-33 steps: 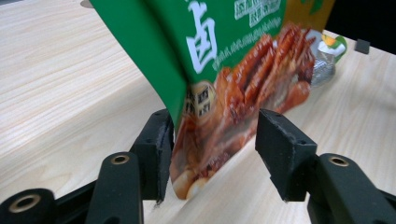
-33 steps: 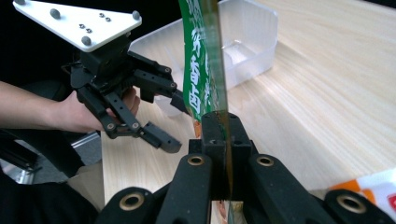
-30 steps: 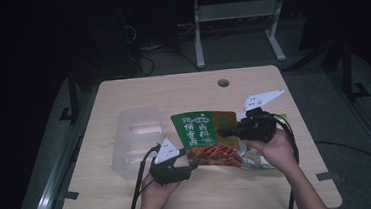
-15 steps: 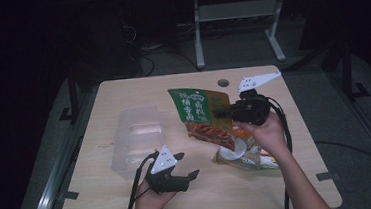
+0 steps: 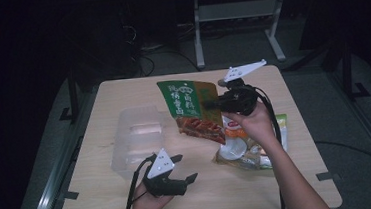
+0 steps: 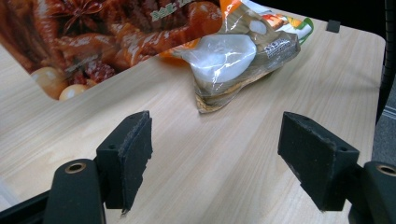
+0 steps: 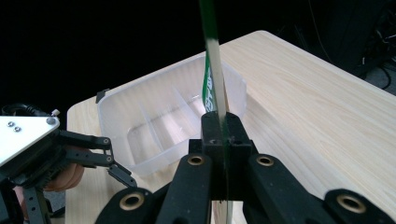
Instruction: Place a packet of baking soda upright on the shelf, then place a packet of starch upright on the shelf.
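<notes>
Nearest the person, the left gripper (image 5: 179, 175) rests low over the table (image 5: 122, 94) with jaws spread wide and empty; beyond it, the right gripper (image 5: 212, 104) pinches the green spice packet (image 5: 190, 109) by its edge, lifted off the clear-windowed snack bag (image 5: 249, 147); placing it in the clear plastic bin (image 5: 138, 138) likely remains.

Your table (image 5: 122, 94) carries the compartment box (image 5: 136, 141) at left and the clear pouch (image 5: 249, 147) at right. Your right gripper (image 5: 207, 104) holds the seasoning packet (image 5: 194, 111) raised between them. Your left gripper (image 5: 183, 167) sits nearest you, before the box.
</notes>
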Demonstrator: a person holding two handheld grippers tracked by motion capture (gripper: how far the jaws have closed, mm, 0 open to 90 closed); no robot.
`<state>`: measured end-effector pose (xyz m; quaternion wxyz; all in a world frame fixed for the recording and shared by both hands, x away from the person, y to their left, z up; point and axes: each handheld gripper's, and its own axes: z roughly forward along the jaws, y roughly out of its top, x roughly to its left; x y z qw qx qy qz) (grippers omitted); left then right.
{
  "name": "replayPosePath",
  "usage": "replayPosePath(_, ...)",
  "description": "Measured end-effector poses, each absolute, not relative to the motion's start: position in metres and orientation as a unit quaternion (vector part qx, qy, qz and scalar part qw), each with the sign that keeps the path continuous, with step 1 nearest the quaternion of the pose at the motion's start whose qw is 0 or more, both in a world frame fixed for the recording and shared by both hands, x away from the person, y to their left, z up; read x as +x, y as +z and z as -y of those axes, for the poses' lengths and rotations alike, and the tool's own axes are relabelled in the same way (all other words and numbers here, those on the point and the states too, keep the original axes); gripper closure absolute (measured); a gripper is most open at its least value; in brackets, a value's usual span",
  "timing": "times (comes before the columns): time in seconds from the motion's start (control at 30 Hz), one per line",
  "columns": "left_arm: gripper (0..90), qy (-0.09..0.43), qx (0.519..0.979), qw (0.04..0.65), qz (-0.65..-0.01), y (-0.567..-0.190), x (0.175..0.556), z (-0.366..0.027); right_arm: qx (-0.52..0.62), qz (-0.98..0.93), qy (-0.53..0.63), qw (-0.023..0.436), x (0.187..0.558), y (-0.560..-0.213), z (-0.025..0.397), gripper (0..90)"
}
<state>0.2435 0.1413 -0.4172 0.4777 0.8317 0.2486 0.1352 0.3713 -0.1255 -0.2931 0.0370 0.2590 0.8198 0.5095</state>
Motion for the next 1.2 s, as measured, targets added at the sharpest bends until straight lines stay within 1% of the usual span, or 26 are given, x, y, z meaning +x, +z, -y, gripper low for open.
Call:
replayPosePath(0.57,24.1,0.135,0.832,0.481,-0.243,-0.417,0.246,-0.142,0.245,-0.823,0.511,0.033,0.384,-0.279,0.104,90.0)
replayPosePath(1.2,24.0,0.126,0.834,0.48,-0.241,-0.421,0.245,-0.14,0.222,-0.82,0.526,0.031,0.408,-0.266,0.055,90.0)
